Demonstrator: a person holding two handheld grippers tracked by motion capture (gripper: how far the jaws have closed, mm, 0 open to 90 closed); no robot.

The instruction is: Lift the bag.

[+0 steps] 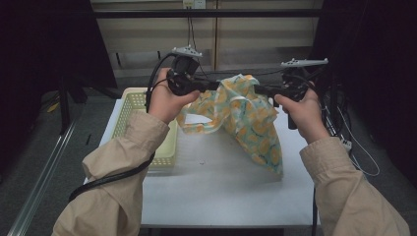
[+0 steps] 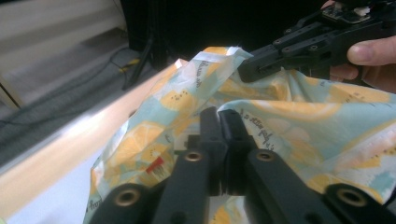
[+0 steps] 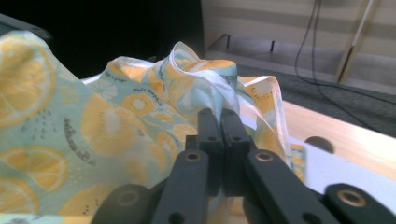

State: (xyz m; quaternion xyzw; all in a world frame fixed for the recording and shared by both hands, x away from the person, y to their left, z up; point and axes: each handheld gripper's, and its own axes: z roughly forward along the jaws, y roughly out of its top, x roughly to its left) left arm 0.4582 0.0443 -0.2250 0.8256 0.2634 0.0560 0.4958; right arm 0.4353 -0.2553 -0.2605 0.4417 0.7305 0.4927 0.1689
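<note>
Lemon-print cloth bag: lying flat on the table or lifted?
Lifted. The lemon-print cloth bag hangs bunched between left gripper and right gripper, both shut on its top; only its lower corner reaches the white table.

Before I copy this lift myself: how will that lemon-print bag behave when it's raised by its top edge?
Probably floppy: the lemon-print bag sags and creases between the left tongs and right tongs, its lower corner drooping toward the table. It looks light, thin film. Likely a bit slick, so pinch a fold.

a pale yellow basket (image 1: 129, 105) sits on the white table (image 1: 221, 187).
</note>
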